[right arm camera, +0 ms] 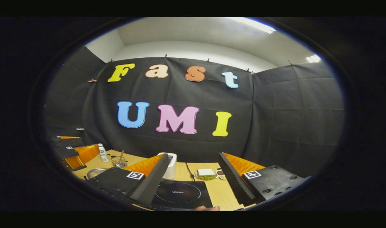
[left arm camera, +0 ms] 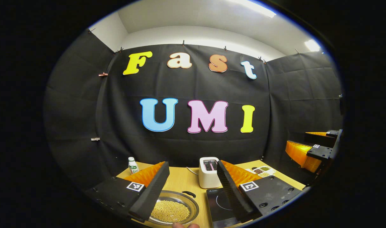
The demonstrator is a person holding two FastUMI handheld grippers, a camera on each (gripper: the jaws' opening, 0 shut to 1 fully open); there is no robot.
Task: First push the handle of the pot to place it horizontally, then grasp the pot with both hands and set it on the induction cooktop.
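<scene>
Your left hand-held gripper (left arm camera: 193, 190), fingers wide and holding nothing, hangs right above the pot (left arm camera: 174, 207) on the worktop (left arm camera: 186, 180), its handle (left arm camera: 189, 193) pointing away, the induction cooktop (left arm camera: 220, 205) just right.

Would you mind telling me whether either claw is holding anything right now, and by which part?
Nothing is held. The left claw and the right claw are both open above the table, with the pot untouched.
</scene>
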